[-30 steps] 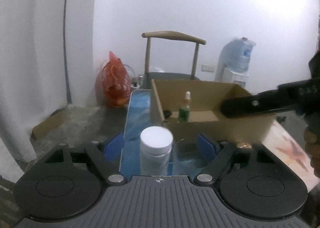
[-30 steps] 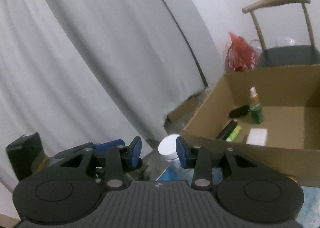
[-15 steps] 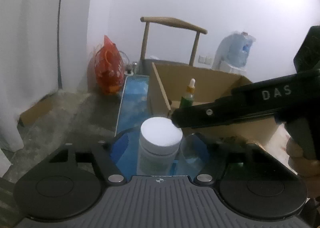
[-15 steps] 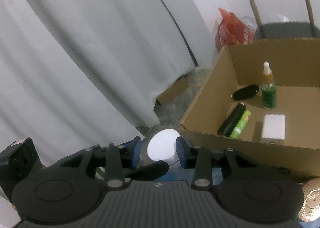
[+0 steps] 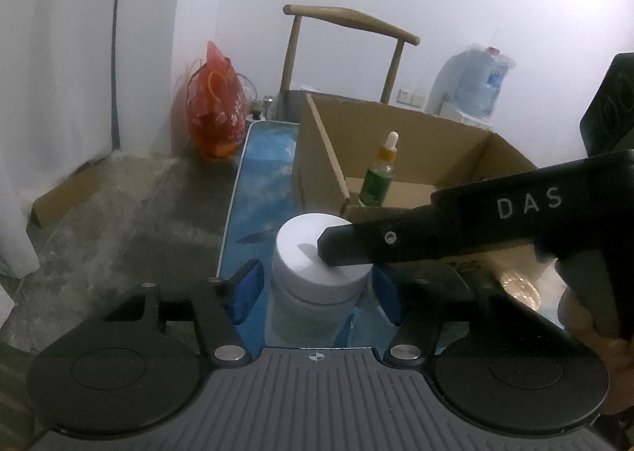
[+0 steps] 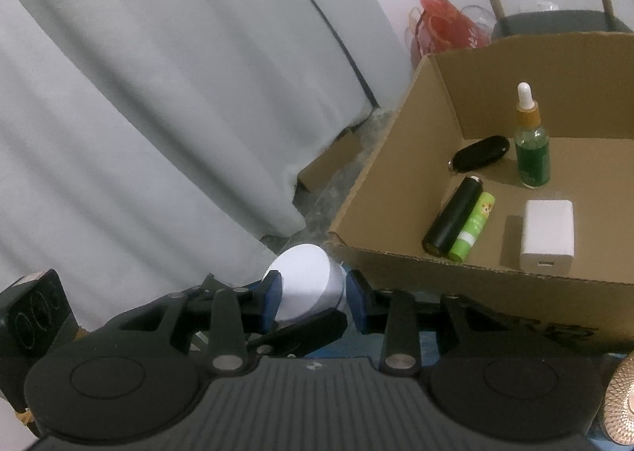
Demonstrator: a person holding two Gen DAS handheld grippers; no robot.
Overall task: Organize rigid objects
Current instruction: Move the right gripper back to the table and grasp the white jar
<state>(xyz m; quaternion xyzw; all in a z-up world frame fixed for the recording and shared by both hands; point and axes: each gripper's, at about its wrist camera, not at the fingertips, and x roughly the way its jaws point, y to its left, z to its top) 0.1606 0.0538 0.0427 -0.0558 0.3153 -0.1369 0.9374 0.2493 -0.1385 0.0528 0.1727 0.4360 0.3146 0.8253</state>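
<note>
A white-lidded jar [image 5: 317, 269] stands on the blue table mat just in front of an open cardboard box [image 5: 420, 158]. My left gripper [image 5: 315, 292] is open, its blue pads either side of the jar body. My right gripper [image 6: 313, 294] reaches in from the right and its pads bracket the jar lid [image 6: 303, 280]; contact is unclear. The box [image 6: 396, 189] holds a green dropper bottle [image 6: 531, 146], a black tube [image 6: 453, 217], a green tube [image 6: 473, 227], a white charger [image 6: 549, 235] and a black fob [image 6: 481, 152].
A wooden chair [image 5: 348, 51] stands behind the box. A red bag [image 5: 214, 114] and a water jug [image 5: 475, 82] sit on the floor by the wall. A gold disc [image 6: 620, 403] lies right of the box. White curtain [image 6: 158, 94] hangs at left.
My right gripper has swung in from the right over the jar and now straddles its lid. My left gripper has closed in around the jar body.
</note>
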